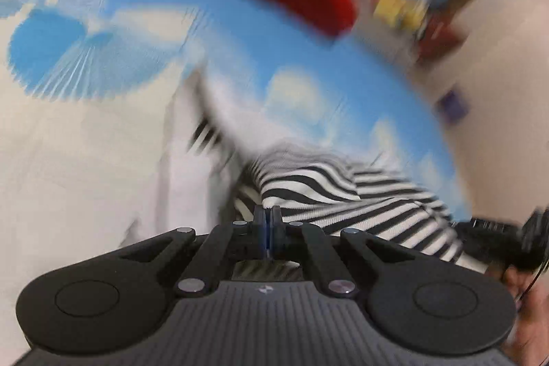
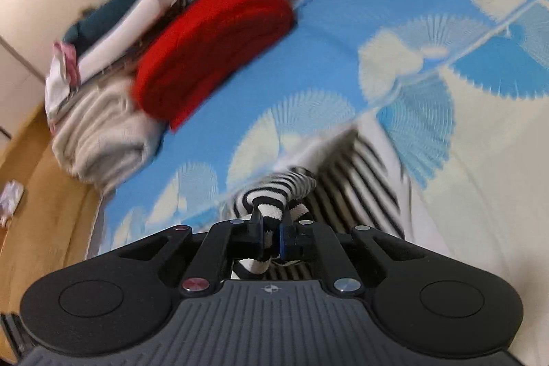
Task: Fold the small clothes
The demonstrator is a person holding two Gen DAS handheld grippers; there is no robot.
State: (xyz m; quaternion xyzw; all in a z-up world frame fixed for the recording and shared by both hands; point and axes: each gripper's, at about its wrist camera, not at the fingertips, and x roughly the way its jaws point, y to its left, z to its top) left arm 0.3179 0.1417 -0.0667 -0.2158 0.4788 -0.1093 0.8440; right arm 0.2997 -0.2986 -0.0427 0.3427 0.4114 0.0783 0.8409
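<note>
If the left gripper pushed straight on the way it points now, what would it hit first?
Most likely the black-and-white striped fabric garment, which lies directly past the tips of the left gripper, whose jaws are shut. Beyond it is the blue-and-white patterned bedsheet. The picture is blurred, so the gap is uncertain.

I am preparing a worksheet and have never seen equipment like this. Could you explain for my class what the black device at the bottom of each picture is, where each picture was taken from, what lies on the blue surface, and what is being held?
Each picture comes from a camera mounted on a hand-held two-finger clamp; a person carries one in each hand. The black part at the bottom is the tool itself.

In the left camera's view, the left gripper has its fingers closed together at the edge of a black-and-white striped cloth garment; whether it pinches fabric is unclear.

In the right camera's view, the right gripper is shut on a bunched part of the same striped garment.

The garment lies on a blue-and-white patterned bed cover. Further back sit a folded red knitted item and a cream folded blanket.
</note>
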